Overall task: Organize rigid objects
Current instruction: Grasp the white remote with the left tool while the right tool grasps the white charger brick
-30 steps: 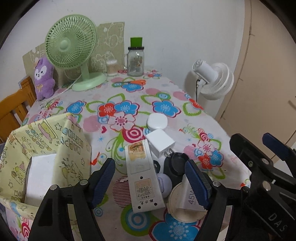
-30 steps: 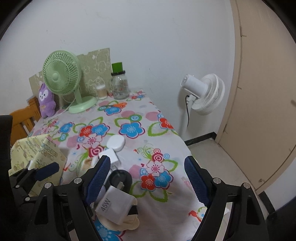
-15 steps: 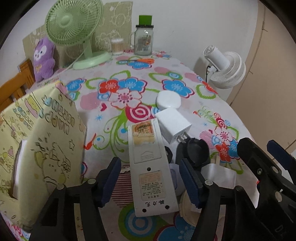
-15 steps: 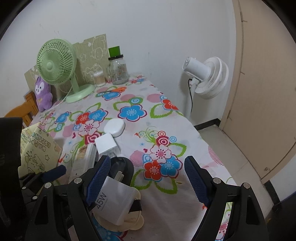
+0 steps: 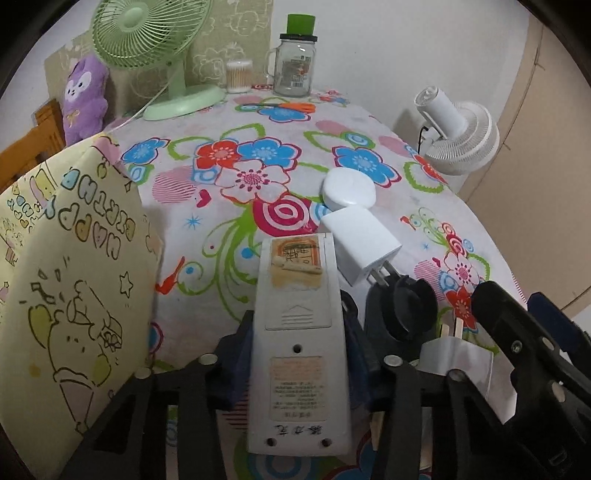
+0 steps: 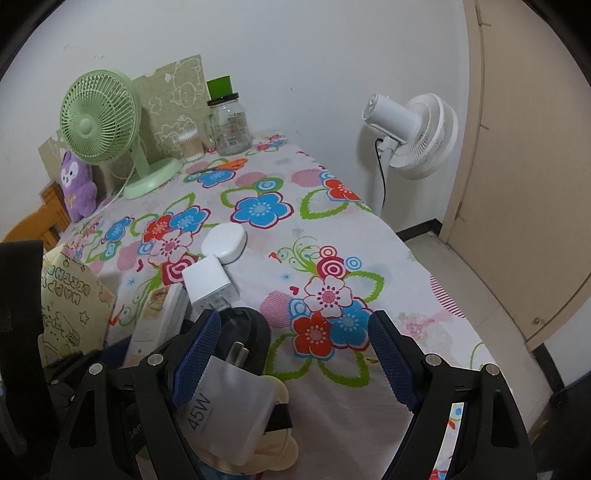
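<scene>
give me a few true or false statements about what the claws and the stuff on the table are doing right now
1. The left claw is shut on the grey remote control. True.
2. The right claw grips the 45W charger. False: it is open, the charger lying by its left finger.
3. The glass jar has a green lid. True.
4. The green desk fan lies tipped over. False: it stands upright.
5. The white charger cube sits beside the remote. True.

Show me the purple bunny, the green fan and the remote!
purple bunny [image 5: 85, 96], left wrist view, on its belly.
green fan [image 5: 147, 29], left wrist view, on its round grille.
remote [image 5: 298, 332], left wrist view, on its grey back.
</scene>
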Action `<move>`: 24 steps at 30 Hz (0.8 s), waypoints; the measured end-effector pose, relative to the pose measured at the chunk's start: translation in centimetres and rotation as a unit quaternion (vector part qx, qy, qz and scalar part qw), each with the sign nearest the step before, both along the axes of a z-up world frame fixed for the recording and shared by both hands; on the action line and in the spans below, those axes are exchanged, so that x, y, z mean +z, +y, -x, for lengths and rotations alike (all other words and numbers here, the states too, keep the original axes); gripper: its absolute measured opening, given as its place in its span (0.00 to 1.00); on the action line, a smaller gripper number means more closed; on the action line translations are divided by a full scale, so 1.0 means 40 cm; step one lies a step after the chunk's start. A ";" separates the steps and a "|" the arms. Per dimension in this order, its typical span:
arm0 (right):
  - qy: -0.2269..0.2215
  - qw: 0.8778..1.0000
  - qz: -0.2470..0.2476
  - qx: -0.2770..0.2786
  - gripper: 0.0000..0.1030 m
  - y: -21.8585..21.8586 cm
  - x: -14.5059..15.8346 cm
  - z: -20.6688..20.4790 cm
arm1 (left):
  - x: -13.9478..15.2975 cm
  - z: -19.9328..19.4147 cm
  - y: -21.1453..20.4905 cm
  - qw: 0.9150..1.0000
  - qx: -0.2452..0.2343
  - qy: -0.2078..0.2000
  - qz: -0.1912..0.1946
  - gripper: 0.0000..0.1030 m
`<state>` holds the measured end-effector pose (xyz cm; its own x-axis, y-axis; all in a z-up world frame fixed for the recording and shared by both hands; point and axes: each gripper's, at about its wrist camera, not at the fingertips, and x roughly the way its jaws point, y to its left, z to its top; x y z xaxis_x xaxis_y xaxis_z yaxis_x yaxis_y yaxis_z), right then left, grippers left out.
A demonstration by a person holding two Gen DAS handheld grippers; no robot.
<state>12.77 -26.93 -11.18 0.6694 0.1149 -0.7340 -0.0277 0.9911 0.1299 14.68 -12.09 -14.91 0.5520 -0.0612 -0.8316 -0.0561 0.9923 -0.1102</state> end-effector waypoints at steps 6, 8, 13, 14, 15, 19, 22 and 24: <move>-0.001 1.000 0.017 0.006 0.82 0.026 0.002 0.012 | 0.007 0.027 -0.002 1.000 -0.015 -0.003 -0.014 0.44; 0.000 1.000 0.019 0.010 0.82 0.038 -0.001 0.022 | 0.009 0.041 -0.005 1.000 -0.020 -0.005 -0.020 0.44; 0.001 1.000 0.016 0.016 0.82 0.060 -0.006 0.053 | 0.012 0.079 -0.004 0.999 -0.029 -0.008 -0.022 0.44; 0.001 1.000 0.018 0.016 0.82 0.064 -0.006 0.057 | 0.012 0.086 -0.004 0.999 -0.029 -0.010 -0.024 0.44; 0.001 1.000 0.020 0.015 0.82 0.068 -0.008 0.062 | 0.011 0.094 -0.004 0.999 -0.029 -0.012 -0.026 0.44; 0.010 1.000 0.021 0.013 0.82 0.077 -0.018 0.074 | 0.010 0.114 -0.006 0.999 -0.028 -0.019 -0.033 0.44; 0.020 1.000 0.008 0.016 0.76 0.082 -0.030 0.076 | 0.008 0.119 -0.004 0.999 -0.027 -0.022 -0.034 0.44; 0.034 0.999 -0.008 0.016 0.62 0.081 -0.041 0.072 | 0.006 0.121 -0.005 0.999 -0.025 -0.022 -0.035 0.44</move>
<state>9.89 -23.70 -12.83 0.6141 0.1487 -0.7751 -0.0507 0.9875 0.1492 9.84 -12.28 -14.65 0.5861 -0.0331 -0.8096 -0.0020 0.9991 -0.0423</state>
